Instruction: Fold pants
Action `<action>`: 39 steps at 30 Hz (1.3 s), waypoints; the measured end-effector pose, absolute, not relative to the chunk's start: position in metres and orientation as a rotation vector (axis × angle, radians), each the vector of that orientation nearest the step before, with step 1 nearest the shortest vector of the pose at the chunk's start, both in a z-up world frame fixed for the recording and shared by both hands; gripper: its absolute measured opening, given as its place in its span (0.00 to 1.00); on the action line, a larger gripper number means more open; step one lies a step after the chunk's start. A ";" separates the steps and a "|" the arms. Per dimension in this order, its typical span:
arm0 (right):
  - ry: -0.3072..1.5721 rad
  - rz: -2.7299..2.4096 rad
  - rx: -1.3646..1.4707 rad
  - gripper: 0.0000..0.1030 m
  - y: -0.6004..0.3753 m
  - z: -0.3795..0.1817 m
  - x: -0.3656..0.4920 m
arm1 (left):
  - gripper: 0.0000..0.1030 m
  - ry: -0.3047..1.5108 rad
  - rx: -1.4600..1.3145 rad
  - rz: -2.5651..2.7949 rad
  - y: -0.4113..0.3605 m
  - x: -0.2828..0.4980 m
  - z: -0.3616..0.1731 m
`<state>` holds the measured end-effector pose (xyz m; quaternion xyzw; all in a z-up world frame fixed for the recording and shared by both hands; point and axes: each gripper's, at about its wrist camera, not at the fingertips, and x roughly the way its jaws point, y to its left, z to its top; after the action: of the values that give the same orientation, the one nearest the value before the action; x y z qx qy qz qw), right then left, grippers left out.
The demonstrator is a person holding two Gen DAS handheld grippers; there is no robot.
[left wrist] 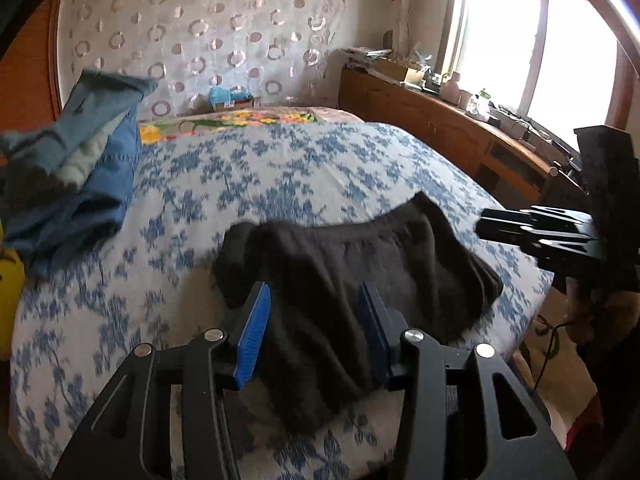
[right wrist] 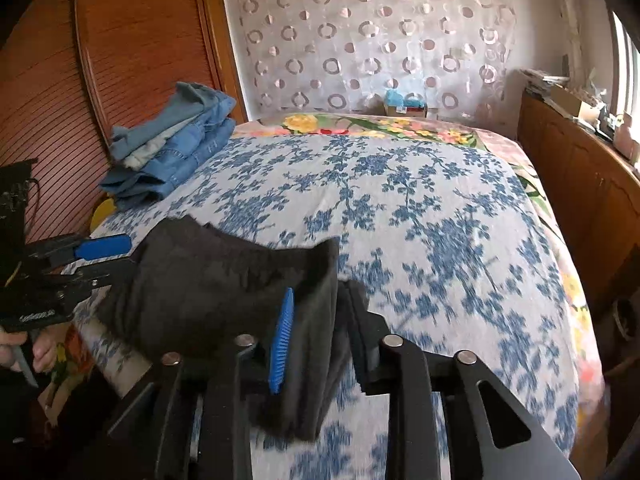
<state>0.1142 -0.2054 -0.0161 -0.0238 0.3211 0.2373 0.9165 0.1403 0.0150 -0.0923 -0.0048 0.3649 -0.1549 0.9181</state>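
Black pants [left wrist: 360, 256] lie bunched near the front edge of the bed, also seen in the right wrist view [right wrist: 208, 280]. My left gripper [left wrist: 314, 312] stands over their near-left part, its blue pads apart, with dark cloth lying loose between them. My right gripper [right wrist: 320, 320] is at the pants' right end, where a thick fold of cloth sits between its parted fingers without being pinched. Each gripper shows in the other's view: the right gripper [left wrist: 484, 220] at the far right, the left gripper [right wrist: 128, 258] at the far left, a hand below it.
The bed carries a blue-and-white floral cover [left wrist: 280, 168]. A stack of folded jeans [left wrist: 80, 160] sits at the bed's left edge. A low wooden cabinet [left wrist: 440, 120] with clutter runs along the right under the window. A wooden wardrobe [right wrist: 132, 40] stands on the left.
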 end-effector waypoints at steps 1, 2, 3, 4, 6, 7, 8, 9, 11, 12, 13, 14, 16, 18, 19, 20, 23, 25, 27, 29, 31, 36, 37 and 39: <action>0.662 0.495 -0.052 0.27 -0.207 -0.017 0.108 | 0.46 0.755 -0.005 -0.315 0.015 0.138 -0.095; 0.665 0.501 -0.056 0.27 -0.209 -0.018 0.102 | 0.46 0.759 0.002 -0.310 0.016 0.137 -0.097; 0.667 0.500 -0.060 0.27 -0.211 -0.019 0.096 | 0.46 0.763 0.008 -0.303 0.016 0.135 -0.100; 0.668 0.496 -0.065 0.27 -0.213 -0.019 0.092 | 0.46 0.766 0.009 -0.300 0.017 0.135 -0.101; 0.668 0.493 -0.063 0.27 -0.217 -0.020 0.084 | 0.46 0.772 0.009 -0.294 0.018 0.135 -0.104; 0.670 0.495 -0.056 0.27 -0.219 -0.020 0.081 | 0.46 0.775 0.011 -0.291 0.018 0.135 -0.105; 0.673 0.495 -0.052 0.27 -0.221 -0.021 0.078 | 0.46 0.777 0.013 -0.288 0.018 0.135 -0.107; 0.675 0.492 -0.052 0.27 -0.222 -0.022 0.075 | 0.46 0.781 0.014 -0.285 0.019 0.135 -0.108; 0.679 0.484 -0.060 0.27 -0.224 -0.023 0.070 | 0.46 0.791 0.011 -0.282 0.019 0.136 -0.112; 0.681 0.484 -0.063 0.27 -0.223 -0.024 0.067 | 0.46 0.797 0.007 -0.281 0.020 0.137 -0.114; 0.684 0.486 -0.065 0.27 -0.223 -0.024 0.064 | 0.46 0.802 0.006 -0.280 0.020 0.137 -0.115; 0.689 0.490 -0.070 0.27 -0.223 -0.026 0.061 | 0.46 0.806 0.005 -0.279 0.020 0.138 -0.117; 0.699 0.492 -0.084 0.27 -0.222 -0.028 0.056 | 0.46 0.814 0.008 -0.276 0.019 0.139 -0.120; 0.711 0.491 -0.098 0.27 -0.221 -0.033 0.056 | 0.46 0.821 0.011 -0.272 0.019 0.141 -0.122; 0.716 0.493 -0.101 0.27 -0.220 -0.035 0.057 | 0.46 0.826 0.010 -0.272 0.019 0.141 -0.123; 0.724 0.495 -0.100 0.27 -0.221 -0.037 0.058 | 0.46 0.827 0.007 -0.273 0.020 0.142 -0.124; 0.741 0.508 -0.100 0.27 -0.218 -0.040 0.063 | 0.50 0.829 0.004 -0.269 0.020 0.143 -0.125; 0.754 0.513 -0.102 0.27 -0.216 -0.041 0.067 | 0.55 0.824 0.015 -0.254 0.020 0.143 -0.126; 0.760 0.514 -0.105 0.27 -0.214 -0.044 0.070 | 0.57 0.820 0.019 -0.248 0.020 0.143 -0.127; 0.757 0.520 -0.095 0.19 -0.215 -0.044 0.071 | 0.57 0.820 0.011 -0.252 0.021 0.143 -0.128; 0.751 0.526 -0.080 0.07 -0.217 -0.044 0.071 | 0.58 0.818 0.015 -0.252 0.020 0.143 -0.127; 0.688 0.381 -0.091 0.00 -0.233 -0.035 0.067 | 0.59 0.819 0.021 -0.250 0.021 0.144 -0.127; 0.686 0.359 -0.078 0.00 -0.239 -0.035 0.068 | 0.59 0.818 0.020 -0.250 0.022 0.144 -0.127; 0.705 0.374 -0.034 0.00 -0.248 -0.035 0.072 | 0.59 0.813 0.021 -0.249 0.021 0.144 -0.128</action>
<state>0.0716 -0.2484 -0.0354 -0.0166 0.3434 0.1820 0.9212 0.1436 0.0212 -0.1277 0.0102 0.3945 -0.1207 0.9109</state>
